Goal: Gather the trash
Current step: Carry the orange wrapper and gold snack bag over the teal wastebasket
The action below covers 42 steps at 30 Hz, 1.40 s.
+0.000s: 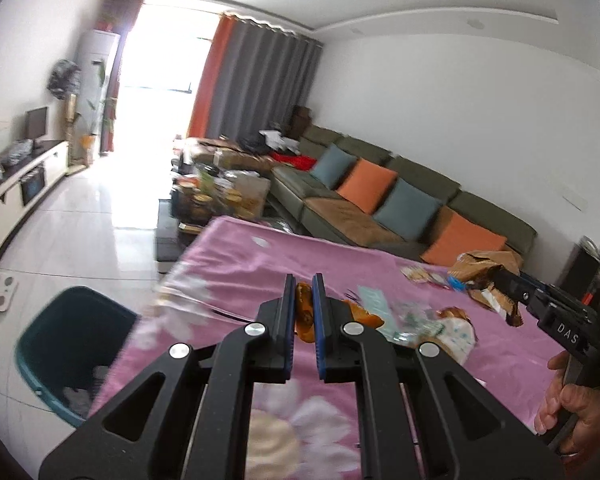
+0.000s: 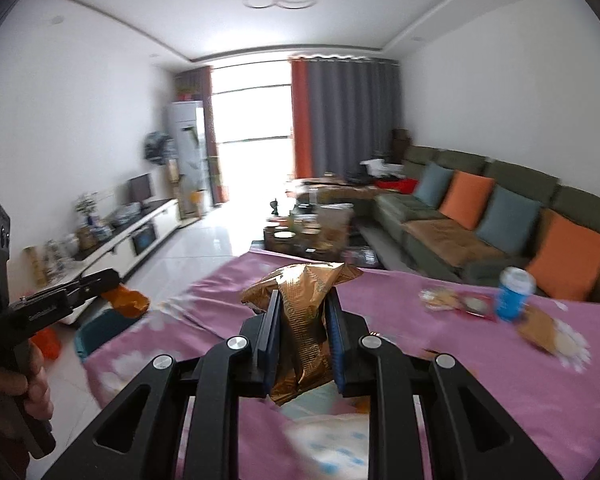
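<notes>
My left gripper (image 1: pixel 304 279) is shut on a crumpled orange wrapper (image 1: pixel 305 314) above the pink flowered tablecloth (image 1: pixel 240 264). From the right wrist view, that gripper (image 2: pixel 112 277) hangs past the table's left edge with the orange wrapper (image 2: pixel 127 301) dangling over a teal bin (image 2: pixel 100 330). My right gripper (image 2: pixel 304 294) is shut on a gold crinkled snack bag (image 2: pixel 300 320), held above the table. The left wrist view has it (image 1: pixel 498 275) at the far right with the gold bag (image 1: pixel 485 263). The teal bin (image 1: pixel 72 344) stands on the floor left of the table, with pale trash inside.
Loose trash lies on the cloth: a blue can (image 2: pixel 514 293), snack wrappers (image 2: pixel 454 301), a flat packet (image 2: pixel 548 334), clear plastic (image 1: pixel 404 316). A green sofa (image 1: pixel 380 200) with cushions runs along the right wall. A cluttered coffee table (image 1: pixel 220 196) stands beyond the table; the TV cabinet (image 1: pixel 16 196) is on the left.
</notes>
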### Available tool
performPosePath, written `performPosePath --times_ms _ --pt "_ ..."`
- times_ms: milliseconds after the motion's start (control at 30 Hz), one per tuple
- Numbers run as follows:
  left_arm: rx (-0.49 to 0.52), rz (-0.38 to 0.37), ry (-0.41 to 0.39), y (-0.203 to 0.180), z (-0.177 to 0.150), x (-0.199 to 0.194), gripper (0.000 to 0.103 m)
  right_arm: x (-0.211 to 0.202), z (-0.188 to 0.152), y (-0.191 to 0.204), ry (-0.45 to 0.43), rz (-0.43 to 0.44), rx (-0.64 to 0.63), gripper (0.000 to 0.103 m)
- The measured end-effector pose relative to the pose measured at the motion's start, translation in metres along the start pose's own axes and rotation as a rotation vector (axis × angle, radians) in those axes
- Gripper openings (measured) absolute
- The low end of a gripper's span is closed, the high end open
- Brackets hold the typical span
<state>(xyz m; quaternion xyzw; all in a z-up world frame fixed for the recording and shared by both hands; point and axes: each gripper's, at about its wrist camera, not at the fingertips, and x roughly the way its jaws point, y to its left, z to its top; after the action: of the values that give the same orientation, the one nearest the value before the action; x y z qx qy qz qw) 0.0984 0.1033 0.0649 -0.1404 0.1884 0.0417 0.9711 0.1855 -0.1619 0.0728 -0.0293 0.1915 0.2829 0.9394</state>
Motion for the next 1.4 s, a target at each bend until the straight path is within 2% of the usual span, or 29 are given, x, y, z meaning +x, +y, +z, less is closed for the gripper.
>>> performPosePath --times_ms 500,600,833,933,1100,1400 --pt "-0.073 0.264 -0.114 0.096 0.018 -0.082 0.008 0.069 0.039 0.143 0.041 0.398 -0.141 0.02" --pt "-0.087 0.309 -0.12 0.114 0.017 -0.096 0.008 0.084 0.045 0.162 0.079 0.476 -0.143 0.02" --pt "-0.119 0.389 -0.11 0.153 0.013 -0.113 0.008 0.131 0.046 0.202 0.182 0.57 -0.144 0.02" --pt "-0.134 0.411 -0.09 0.169 0.008 -0.109 0.008 0.153 0.041 0.218 0.245 0.6 -0.137 0.02" --pt "-0.149 0.443 -0.036 0.193 -0.001 -0.086 0.008 0.189 0.026 0.245 0.335 0.593 -0.167 0.02" --pt "-0.187 0.465 0.119 0.232 -0.035 0.003 0.008 0.246 -0.01 0.283 0.504 0.541 -0.25 0.02"
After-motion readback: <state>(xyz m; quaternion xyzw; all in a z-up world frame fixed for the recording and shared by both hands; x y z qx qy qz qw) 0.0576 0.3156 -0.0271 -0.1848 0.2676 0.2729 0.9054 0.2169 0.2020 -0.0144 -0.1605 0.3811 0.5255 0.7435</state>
